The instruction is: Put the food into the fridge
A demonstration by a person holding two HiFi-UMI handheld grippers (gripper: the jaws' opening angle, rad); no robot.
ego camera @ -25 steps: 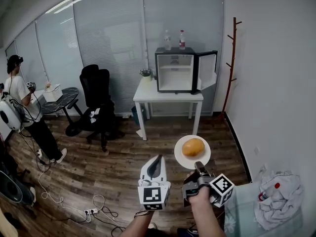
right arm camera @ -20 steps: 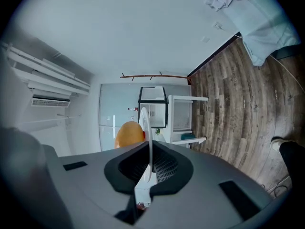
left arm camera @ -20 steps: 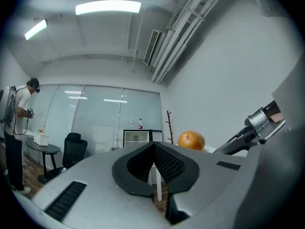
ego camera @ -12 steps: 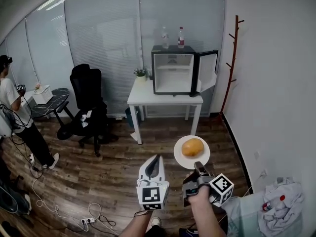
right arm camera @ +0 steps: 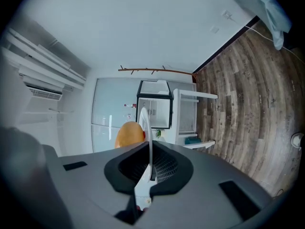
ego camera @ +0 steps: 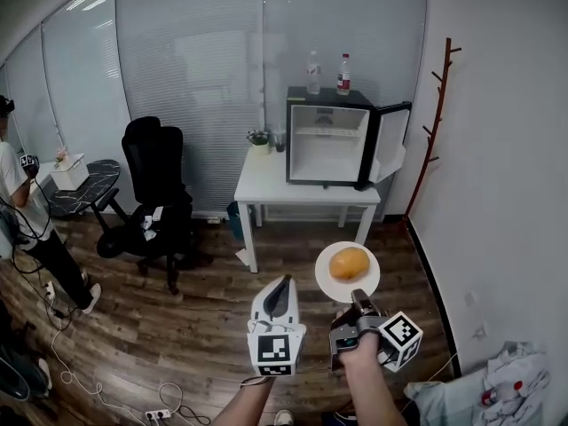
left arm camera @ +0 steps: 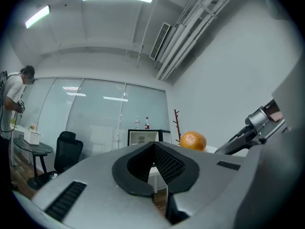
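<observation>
While the right gripper (ego camera: 358,299) pinches the plate (ego camera: 329,281) rim, the food (ego camera: 349,263) sits just beyond.

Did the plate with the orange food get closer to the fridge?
Yes. The plate with the food has moved forward, toward the white table and the fridge on it; both look bigger than before.

We hold both forearms forward, side by side. Our grey left gripper (ego camera: 283,284) has its jaws together, empty; our right gripper (ego camera: 358,297) clamps a round white plate (ego camera: 323,276) by its rim.
</observation>
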